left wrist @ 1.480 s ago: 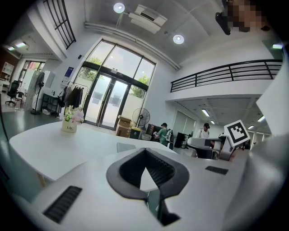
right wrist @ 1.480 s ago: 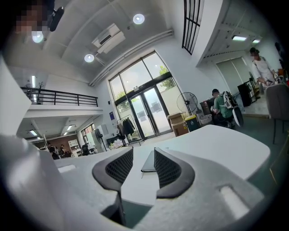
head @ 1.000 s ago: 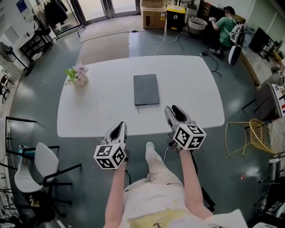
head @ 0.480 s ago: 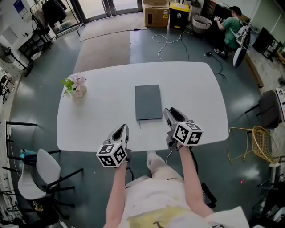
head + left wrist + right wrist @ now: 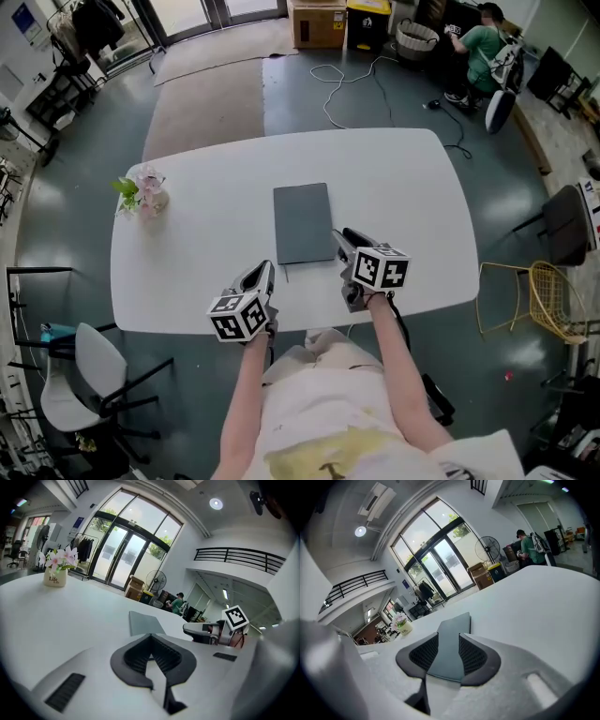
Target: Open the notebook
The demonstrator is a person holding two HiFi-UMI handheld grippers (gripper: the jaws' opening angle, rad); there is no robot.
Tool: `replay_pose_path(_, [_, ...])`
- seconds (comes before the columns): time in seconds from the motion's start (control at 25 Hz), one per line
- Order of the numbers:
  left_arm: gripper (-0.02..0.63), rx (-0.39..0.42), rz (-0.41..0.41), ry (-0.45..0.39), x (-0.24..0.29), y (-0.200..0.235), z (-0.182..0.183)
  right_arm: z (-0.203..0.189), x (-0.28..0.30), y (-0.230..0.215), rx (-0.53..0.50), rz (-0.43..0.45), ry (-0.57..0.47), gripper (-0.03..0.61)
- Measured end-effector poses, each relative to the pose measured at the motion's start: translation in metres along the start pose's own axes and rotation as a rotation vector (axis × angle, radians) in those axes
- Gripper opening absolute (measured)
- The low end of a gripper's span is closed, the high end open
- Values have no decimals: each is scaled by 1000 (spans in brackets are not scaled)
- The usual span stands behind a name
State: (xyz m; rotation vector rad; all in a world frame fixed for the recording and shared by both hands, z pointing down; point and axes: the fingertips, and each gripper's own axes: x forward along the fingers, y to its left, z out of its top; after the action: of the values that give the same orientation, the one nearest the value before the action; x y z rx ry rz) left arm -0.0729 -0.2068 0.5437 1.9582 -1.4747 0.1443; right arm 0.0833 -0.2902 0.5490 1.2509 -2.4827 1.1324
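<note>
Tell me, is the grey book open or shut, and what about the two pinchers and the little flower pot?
Flat grey notebook: closed, lying flat on the white table.
Left gripper: jaws together, empty.
Right gripper: jaws apart, empty, by the notebook's near right corner.
Small pot of pink flowers: upright.

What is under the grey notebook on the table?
The closed notebook lies flat on the white table; a thin ribbon pokes out at its near edge. Anything directly beneath it is covered, so that cannot be seen.
</note>
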Motion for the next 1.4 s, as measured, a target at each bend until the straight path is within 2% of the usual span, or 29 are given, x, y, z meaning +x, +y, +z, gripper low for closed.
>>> replay_pose_path(0.28, [-2,-45,12,43,11,10,-5,-22,28,-19,13,-31,113,129])
replay_pose_path(0.48, [-2,-64,22,70,17,15,-10,-40,37,-36,18,-87,200,129])
replay_pose_path(0.68, [-2,-74,31,91,20,18,-13,-52,41,-38,22,-87,264,129])
replay_pose_path(0.92, [-2,-103,34,105,24,27,-21,-65,50,-35,-38,-80,371,127])
replay_pose_path(1.4, [-2,-115,30,99,25,28,-15,-58,46,-38,38,-89,353,65])
